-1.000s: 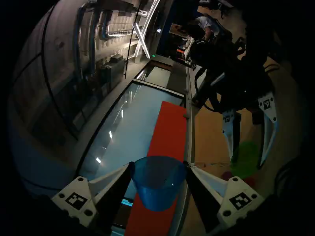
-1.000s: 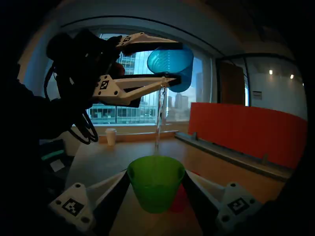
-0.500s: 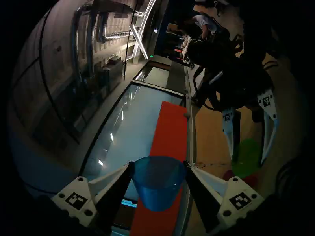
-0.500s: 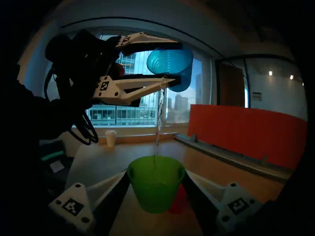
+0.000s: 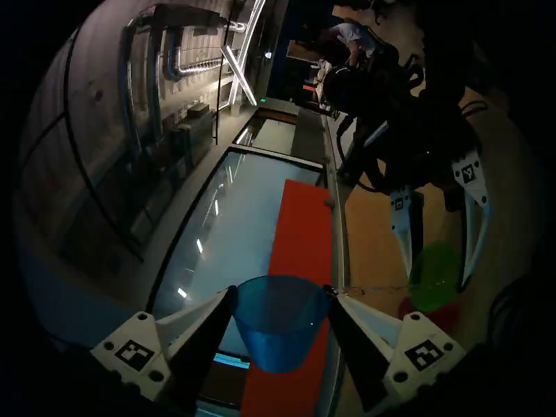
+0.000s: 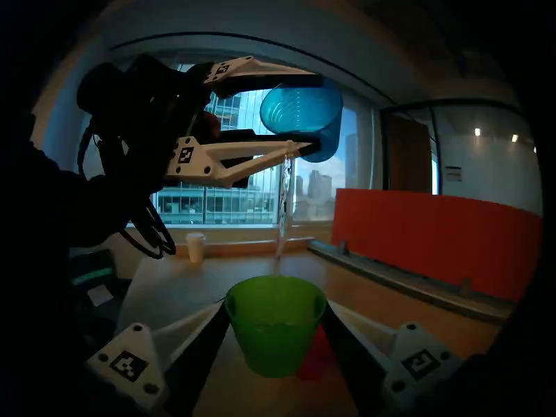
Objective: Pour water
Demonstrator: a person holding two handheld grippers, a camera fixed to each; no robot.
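The see-through plastic cup is blue. The solid plastic cup is bright green. The small thing behind it looks red, maybe another cup.

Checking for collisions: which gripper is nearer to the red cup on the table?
Right. The right gripper, shut on the green cup, sits just beside the red cup; the left gripper is well above, holding the tilted blue cup.

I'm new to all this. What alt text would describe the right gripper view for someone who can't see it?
A tipped blue cup, held high by the left tool, pours a thin stream of water toward a green cup gripped upright in the right tool below. Behind them are a city window and a red panel.
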